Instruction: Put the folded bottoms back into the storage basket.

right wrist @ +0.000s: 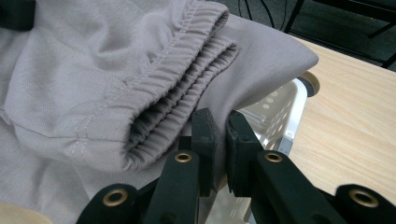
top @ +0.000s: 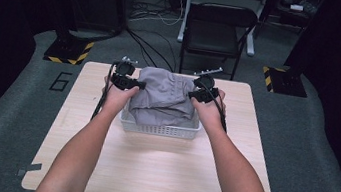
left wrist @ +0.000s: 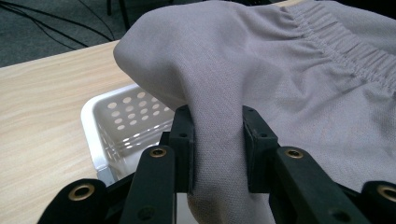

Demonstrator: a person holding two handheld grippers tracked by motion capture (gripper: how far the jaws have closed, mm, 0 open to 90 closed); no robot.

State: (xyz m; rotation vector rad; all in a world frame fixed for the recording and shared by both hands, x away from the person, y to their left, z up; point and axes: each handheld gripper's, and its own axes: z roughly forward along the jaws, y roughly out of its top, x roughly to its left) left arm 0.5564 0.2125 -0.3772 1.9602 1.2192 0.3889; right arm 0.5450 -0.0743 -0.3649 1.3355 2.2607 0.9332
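Both forearms reach forward from the near edge of the table [top: 147, 173], one hand at each side of a white basket [top: 159, 128]. The left gripper [top: 135, 85] pinches a fold of the grey cloth [top: 165, 98] at its left edge; in the left gripper view the fabric [left wrist: 261, 70] is squeezed between the two black jaws and bulges above them. The right gripper [top: 194, 94] clamps the cloth's right edge; in the right gripper view its jaws press on a thin layer of fabric [right wrist: 93, 84], with the elastic waistband just left of them. The cloth hangs between the two grippers, above and partly inside the basket, whose perforated wall shows below and beside each pair of jaws. A black chair [top: 215, 31] stands beyond the table's far edge.
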